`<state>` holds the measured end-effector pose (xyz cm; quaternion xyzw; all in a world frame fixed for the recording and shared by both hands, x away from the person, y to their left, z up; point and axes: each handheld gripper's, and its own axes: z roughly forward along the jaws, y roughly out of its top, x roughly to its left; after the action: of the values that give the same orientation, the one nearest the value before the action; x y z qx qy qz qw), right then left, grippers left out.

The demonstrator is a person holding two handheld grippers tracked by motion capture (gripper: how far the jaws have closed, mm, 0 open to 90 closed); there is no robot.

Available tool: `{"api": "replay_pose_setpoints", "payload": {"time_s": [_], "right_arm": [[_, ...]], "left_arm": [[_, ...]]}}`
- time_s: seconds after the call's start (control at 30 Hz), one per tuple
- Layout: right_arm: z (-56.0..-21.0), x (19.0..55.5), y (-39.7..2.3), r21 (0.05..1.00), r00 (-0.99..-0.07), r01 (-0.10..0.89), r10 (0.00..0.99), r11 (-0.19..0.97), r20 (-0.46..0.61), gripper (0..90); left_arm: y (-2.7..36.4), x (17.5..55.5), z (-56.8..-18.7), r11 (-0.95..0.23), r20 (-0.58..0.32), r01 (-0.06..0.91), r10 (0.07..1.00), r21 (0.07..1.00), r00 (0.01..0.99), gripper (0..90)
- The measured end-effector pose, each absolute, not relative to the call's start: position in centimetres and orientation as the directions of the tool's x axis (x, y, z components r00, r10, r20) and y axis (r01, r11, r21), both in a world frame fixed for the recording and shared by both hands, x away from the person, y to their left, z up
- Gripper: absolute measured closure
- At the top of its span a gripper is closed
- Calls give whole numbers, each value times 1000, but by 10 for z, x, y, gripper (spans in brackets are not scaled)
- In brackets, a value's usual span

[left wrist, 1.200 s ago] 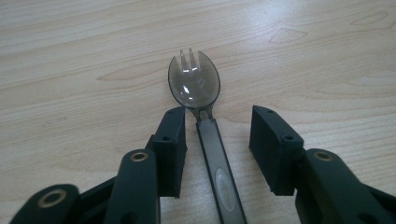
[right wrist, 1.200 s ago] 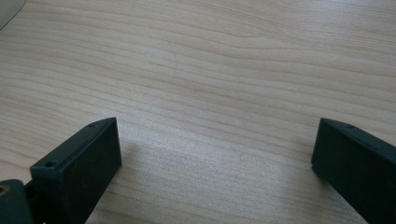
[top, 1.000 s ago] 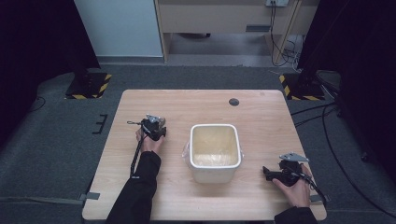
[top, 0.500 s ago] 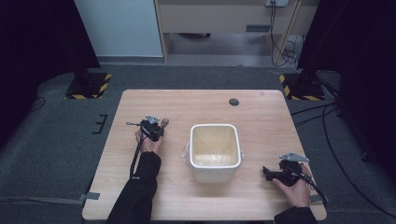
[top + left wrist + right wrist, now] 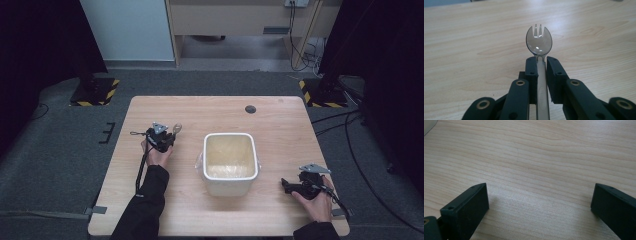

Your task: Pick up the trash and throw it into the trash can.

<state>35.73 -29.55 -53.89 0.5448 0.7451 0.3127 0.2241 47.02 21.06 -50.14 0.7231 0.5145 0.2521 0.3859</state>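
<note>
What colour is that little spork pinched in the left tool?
Clear smoky grey plastic spork, seen best in the left gripper view.

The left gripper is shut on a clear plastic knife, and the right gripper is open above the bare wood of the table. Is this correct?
Not quite. The left gripper is shut on a clear plastic spork, not a knife: the left gripper view shows a rounded bowl with short tines at its tip. The rest is right: the right gripper is open over the table.

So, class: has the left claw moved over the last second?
No. The left claw, shut on the spork, sits as far left of the white tub as before.
</note>
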Motion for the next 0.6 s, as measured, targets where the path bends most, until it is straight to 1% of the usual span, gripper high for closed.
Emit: {"api": "replay_pose_setpoints", "payload": {"time_s": [0.3, 0.37, 0.6], "right_arm": [[-539, 357, -296, 710, -306, 672, 952, 211, 7, 16], [-539, 357, -296, 710, -306, 672, 952, 211, 7, 16], [-539, 357, -296, 710, -306, 672, 952, 211, 6, 16]], "left_arm": [[212, 449, -473, -169, -36, 481, 921, 860, 388, 796], [213, 440, -463, -165, -34, 447, 914, 879, 405, 796], [213, 419, -442, -160, -28, 379, 895, 912, 445, 796]]}}
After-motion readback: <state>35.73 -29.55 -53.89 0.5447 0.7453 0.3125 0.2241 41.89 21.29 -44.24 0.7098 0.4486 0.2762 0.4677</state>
